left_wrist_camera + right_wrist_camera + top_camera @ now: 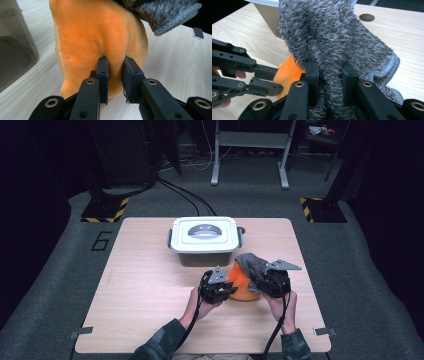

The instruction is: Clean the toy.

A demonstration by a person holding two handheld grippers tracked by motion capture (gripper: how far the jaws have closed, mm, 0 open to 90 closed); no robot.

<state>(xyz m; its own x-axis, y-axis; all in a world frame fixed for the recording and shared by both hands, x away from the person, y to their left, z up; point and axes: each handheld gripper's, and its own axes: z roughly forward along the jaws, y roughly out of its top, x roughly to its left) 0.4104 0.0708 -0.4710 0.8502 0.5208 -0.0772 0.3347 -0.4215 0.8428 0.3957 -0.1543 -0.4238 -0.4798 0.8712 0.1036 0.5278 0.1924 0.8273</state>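
An orange plush cloth (242, 281) stands bunched on the table in front of the box. My left gripper (226, 289) is shut on a fold of the orange cloth (100, 42), pinching it between both pads (103, 72). My right gripper (260, 279) is shut on a grey fuzzy cloth (252, 264), held above and over the orange one. In the right gripper view the grey cloth (332, 47) drapes over the jaws, its stitched edge hanging at right, with the orange cloth (289, 72) and the left gripper (280, 80) beyond it at the left.
A white lidded plastic box (204, 240) with grey latches stands at the back middle of the wooden table (145, 285). A round cable hole (366, 17) lies in the tabletop near the box. Metal clips (325, 331) sit at the front corners.
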